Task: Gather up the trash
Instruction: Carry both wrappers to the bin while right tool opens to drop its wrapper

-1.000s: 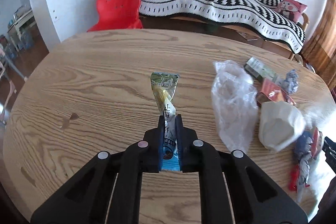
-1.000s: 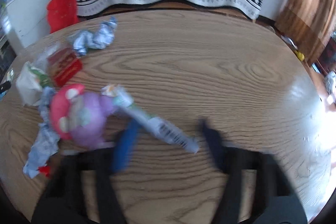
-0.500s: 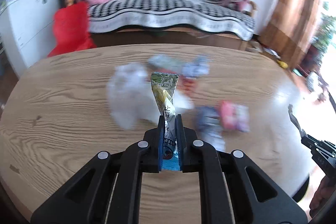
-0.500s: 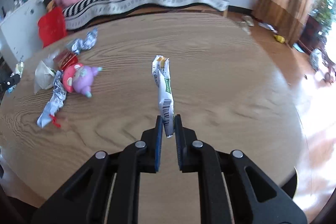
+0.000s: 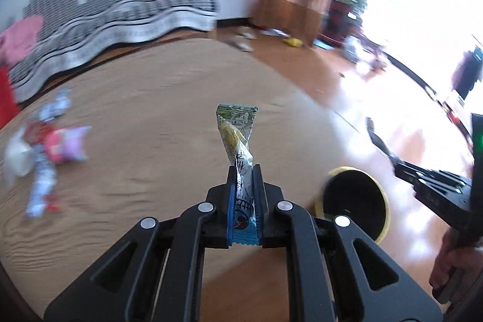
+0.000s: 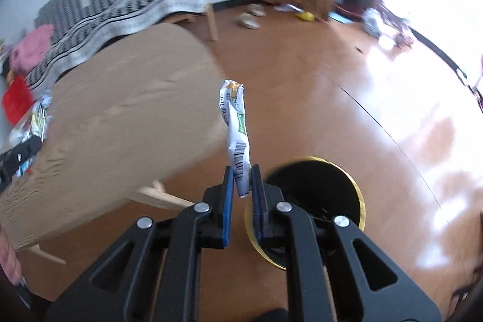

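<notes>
Both our grippers are clamped on trash. Our left gripper (image 5: 244,186) has its jaws narrow, pinching a green-and-yellow snack wrapper (image 5: 237,128) that stands up out of the blue pads, over the near edge of the wooden table (image 5: 157,110).

Our right gripper (image 6: 241,186) is gripping a white wrapper with a barcode (image 6: 237,134), jaws narrow, wrapper twisted and sticking up. It hangs off the table, over the floor (image 6: 302,80), just beside the table's right edge.

Right below and just past the right gripper sits the bin (image 6: 359,201), round, black inside, yellow rim, standing on the floor beside the table's near right corner. In the left wrist view it shows partly hidden behind the left gripper's right finger. The right gripper shows at the right edge of that view too, with the person's hand (image 5: 449,264) under it.

The rest of the trash is still on the table, near its left edge: a pink-and-purple packet (image 5: 68,145), a crumpled blue-white wrapper (image 5: 40,183) just beside it, a white wad (image 5: 16,156) and a silver foil piece (image 5: 55,107) further back. All are motion-blurred, so we can't tell which ones touch.

Far side: a sofa with a black-and-white striped throw (image 5: 120,17) beyond the table's far edge, and a pink bundle (image 6: 33,47) at its left end.
</notes>
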`<state>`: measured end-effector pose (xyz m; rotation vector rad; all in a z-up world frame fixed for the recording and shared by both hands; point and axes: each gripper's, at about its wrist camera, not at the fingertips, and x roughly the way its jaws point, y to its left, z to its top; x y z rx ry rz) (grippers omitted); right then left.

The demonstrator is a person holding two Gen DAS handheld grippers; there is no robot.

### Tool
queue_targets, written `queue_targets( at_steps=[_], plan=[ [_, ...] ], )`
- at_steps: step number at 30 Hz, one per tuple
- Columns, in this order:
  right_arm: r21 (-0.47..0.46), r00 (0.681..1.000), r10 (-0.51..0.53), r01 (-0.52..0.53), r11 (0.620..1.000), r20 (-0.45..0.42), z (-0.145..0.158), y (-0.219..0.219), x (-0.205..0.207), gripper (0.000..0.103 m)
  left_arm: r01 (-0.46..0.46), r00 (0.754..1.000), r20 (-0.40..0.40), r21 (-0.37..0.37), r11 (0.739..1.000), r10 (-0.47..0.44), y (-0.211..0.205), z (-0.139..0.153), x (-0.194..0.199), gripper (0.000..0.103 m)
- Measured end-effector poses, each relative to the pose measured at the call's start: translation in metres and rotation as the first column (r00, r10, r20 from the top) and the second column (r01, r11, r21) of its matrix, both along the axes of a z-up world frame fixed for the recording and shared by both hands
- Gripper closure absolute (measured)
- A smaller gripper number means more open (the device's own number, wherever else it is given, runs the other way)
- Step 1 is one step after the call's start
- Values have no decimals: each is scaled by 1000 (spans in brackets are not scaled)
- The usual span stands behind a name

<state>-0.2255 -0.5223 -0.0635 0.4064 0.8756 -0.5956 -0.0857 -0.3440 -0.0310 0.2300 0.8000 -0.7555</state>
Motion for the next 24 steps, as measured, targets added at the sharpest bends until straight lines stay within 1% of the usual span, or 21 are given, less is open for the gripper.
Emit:
queue_targets(
  at_steps=[3,6,9,12,15,20,24],
  plan=[
    [16,999,-54,54,998,-7,-7,-22,-30,91,93,996,3,4,996,-93,-42,-12,-29,93],
    [53,994,-102,104,993,-30,-23,-45,-58,91,182,983,-12,12,983,-181,-82,-30,-57,93],
    [99,989,-134,141,985,-68,-42,-63,-77,91,240,970,-30,28,970,-240,-111,-46,-75,93],
    [147,982,-156,171,974,-109,-63,-79,-90,91,285,958,-54,36,958,-283,-134,-59,-86,93],
    [190,976,-163,188,964,-141,-79,-91,-96,91,315,948,-63,51,948,-311,-148,-71,-90,93],
    [243,969,-167,209,947,-182,-97,-104,-93,91,333,940,-94,68,940,-327,-162,-89,-87,93],
    [258,966,-161,211,943,-203,-107,-107,-84,91,338,939,-98,74,938,-331,-169,-94,-86,93]
  ],
)
